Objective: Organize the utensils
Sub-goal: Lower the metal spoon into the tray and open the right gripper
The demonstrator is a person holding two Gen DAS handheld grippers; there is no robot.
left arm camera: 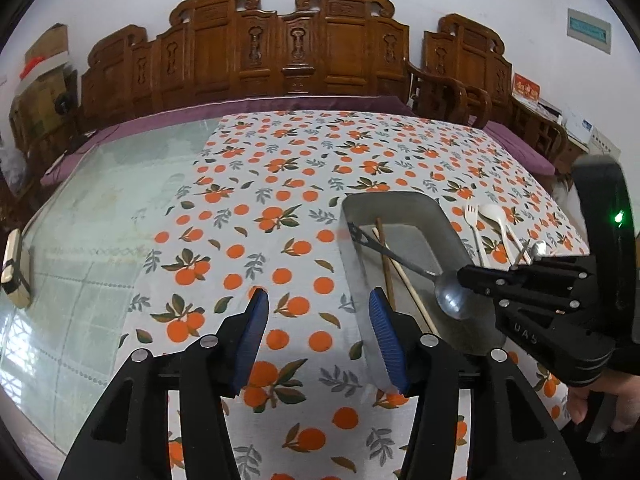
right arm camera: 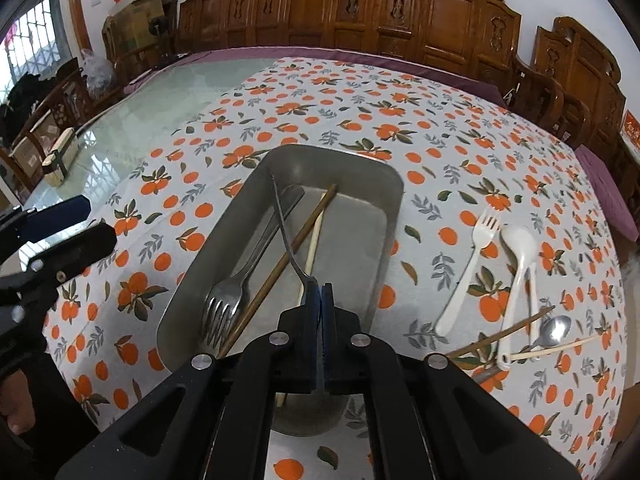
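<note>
Orange-print cloth covers the table where the metal tray [right arm camera: 360, 184] sits. Right gripper [right arm camera: 320, 292], clamped on a steel spoon [left arm camera: 450, 300], hangs over the tray, seemingly about to drop it in; releasing comes next. Left gripper [left arm camera: 316, 312] stands half open, empty.

Home dining room, carved wooden chairs [left arm camera: 280, 52] at twelve o'clock, orange-print tablecloth [left arm camera: 280, 184] over glass table [left arm camera: 100, 240], stacked cardboard boxes [right arm camera: 136, 28] at ten o'clock
</note>
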